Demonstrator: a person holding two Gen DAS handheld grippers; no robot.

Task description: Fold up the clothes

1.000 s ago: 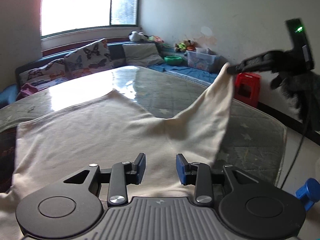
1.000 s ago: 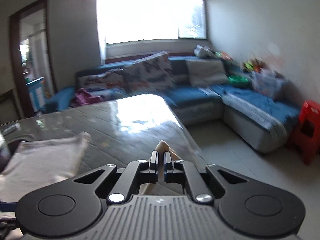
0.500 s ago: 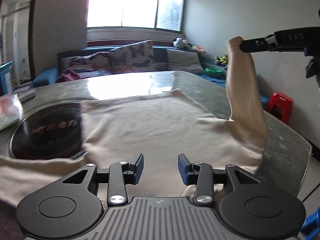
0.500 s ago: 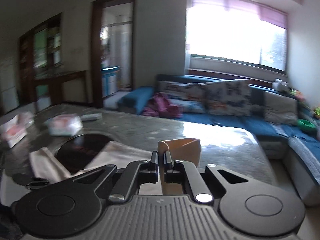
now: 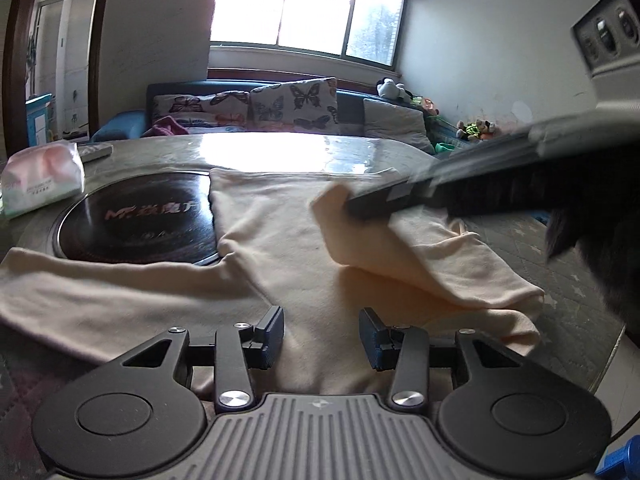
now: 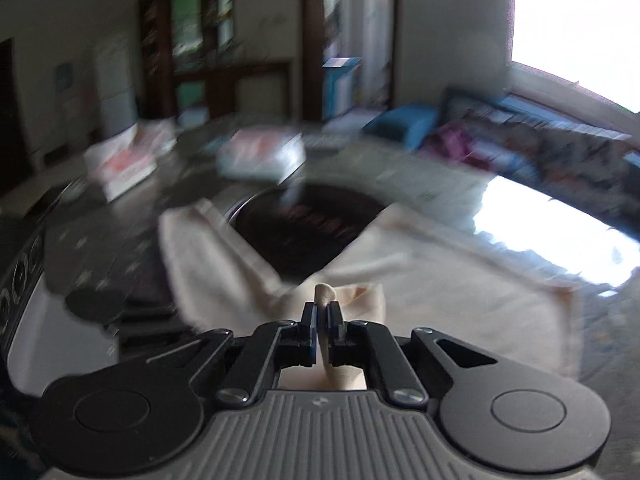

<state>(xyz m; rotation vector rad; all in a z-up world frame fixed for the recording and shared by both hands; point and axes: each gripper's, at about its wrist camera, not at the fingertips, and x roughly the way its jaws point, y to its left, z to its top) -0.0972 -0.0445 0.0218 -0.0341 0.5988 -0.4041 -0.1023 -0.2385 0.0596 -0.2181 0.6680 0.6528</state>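
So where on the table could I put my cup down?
Bare tabletop shows past the cream shirt, toward the sofa. The near side is crowded: the shirt covers it, the black round plate sits left, with the tissue pack beyond it.

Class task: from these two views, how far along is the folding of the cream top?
Done: the top lies spread on the table. In hand: right gripper carries one sleeve across its body; left gripper is opening, empty. Left: other sleeve still out, body unfolded.
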